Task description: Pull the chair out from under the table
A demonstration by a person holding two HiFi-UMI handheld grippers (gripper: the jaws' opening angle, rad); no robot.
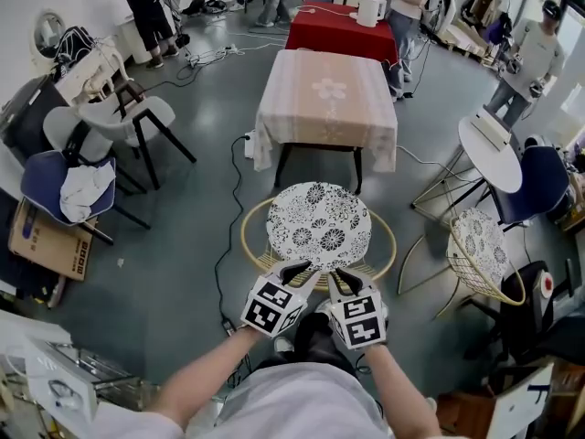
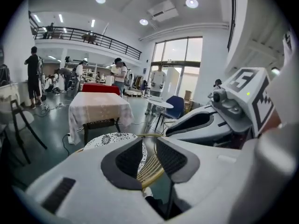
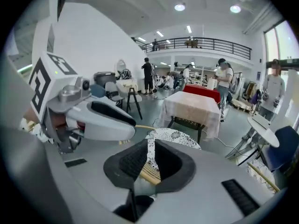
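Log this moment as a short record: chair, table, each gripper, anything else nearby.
chair: round floral cushion on a wicker frame, just in front of the table, seat fully in view
table: pale patterned cloth, dark legs
left gripper: at the chair's near rim, fingers apart, rim between them
right gripper: beside the left one, fingers closed on the same rim
second chair: same floral cushion, off to the right
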